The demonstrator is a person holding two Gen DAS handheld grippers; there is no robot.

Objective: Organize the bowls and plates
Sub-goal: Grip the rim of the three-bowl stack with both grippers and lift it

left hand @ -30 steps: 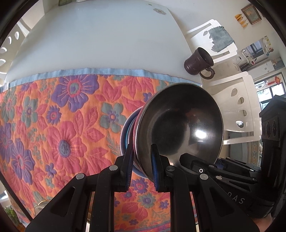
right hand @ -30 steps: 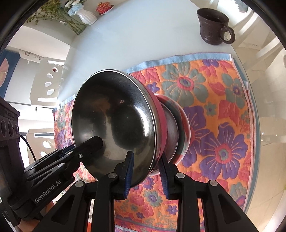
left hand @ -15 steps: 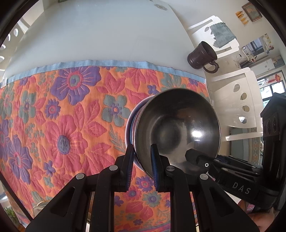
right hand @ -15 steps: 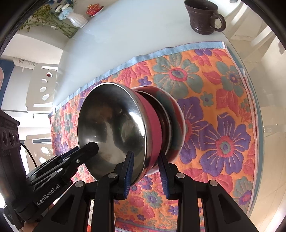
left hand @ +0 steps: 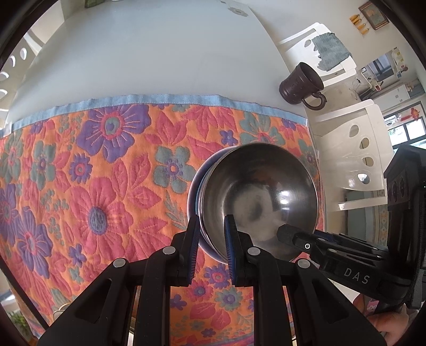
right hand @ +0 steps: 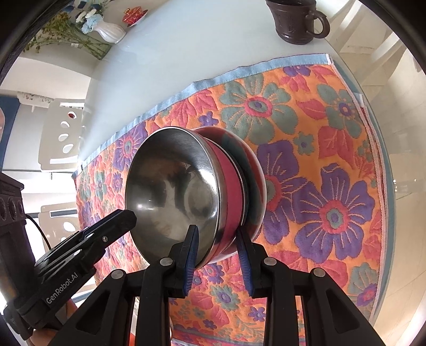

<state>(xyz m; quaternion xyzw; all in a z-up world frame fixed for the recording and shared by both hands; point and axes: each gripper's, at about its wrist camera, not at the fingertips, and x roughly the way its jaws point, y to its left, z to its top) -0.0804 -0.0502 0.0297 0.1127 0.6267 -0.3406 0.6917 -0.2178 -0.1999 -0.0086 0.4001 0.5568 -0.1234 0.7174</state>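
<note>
A stack of nested bowls, steel inside and red outside (right hand: 186, 202), sits low over the flowered orange cloth (right hand: 319, 149); whether it touches the cloth I cannot tell. In the left wrist view the stack (left hand: 261, 197) shows a blue outer rim on its left. My left gripper (left hand: 211, 247) grips the stack's near rim, one finger inside the top bowl. My right gripper (right hand: 217, 255) straddles the opposite rim with its jaws slightly wider than before. Each gripper shows in the other's view: the left one (right hand: 80, 247), the right one (left hand: 332, 255).
A dark brown mug (left hand: 300, 85) stands on the white table (left hand: 149, 53) beyond the cloth's blue edge, also in the right wrist view (right hand: 295, 21). A white vase with flowers (right hand: 106, 29) stands at the far side. White chairs (left hand: 354, 138) stand around the table.
Both grippers have lowered the stack toward the cloth and drawn back from it. The right gripper's jaws have widened a little around the rim.
</note>
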